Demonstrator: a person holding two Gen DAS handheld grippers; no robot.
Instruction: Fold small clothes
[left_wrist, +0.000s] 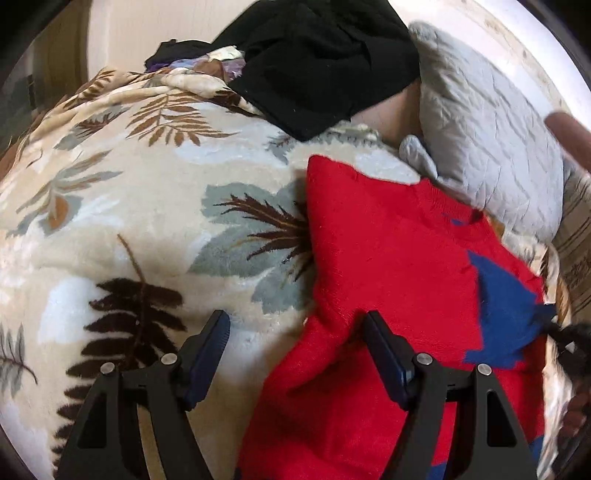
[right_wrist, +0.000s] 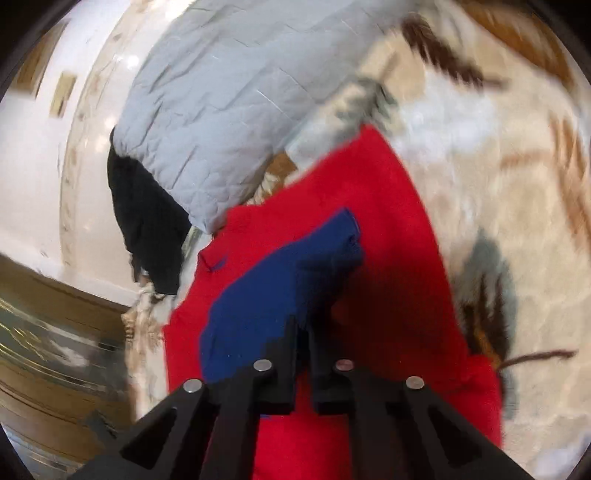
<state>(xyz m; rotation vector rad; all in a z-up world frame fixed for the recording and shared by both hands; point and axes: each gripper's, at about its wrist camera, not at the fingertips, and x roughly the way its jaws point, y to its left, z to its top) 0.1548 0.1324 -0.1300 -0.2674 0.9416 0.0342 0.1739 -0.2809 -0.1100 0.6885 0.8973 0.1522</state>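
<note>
A small red sweater (left_wrist: 388, 258) with blue sleeves lies on a leaf-patterned blanket (left_wrist: 129, 221). My left gripper (left_wrist: 295, 328) is open just above the sweater's left edge, its right finger over the red knit and its left finger over the blanket. My right gripper (right_wrist: 304, 332) is shut on the blue sleeve (right_wrist: 273, 295) and holds it folded over the red body (right_wrist: 399, 258). That blue sleeve (left_wrist: 509, 314) also shows in the left wrist view at the right.
A grey quilted garment (left_wrist: 491, 136) lies beyond the sweater, and shows in the right wrist view (right_wrist: 207, 110). A black garment (left_wrist: 325, 62) is heaped at the back. A white wall and wooden floor (right_wrist: 55, 332) border the bed.
</note>
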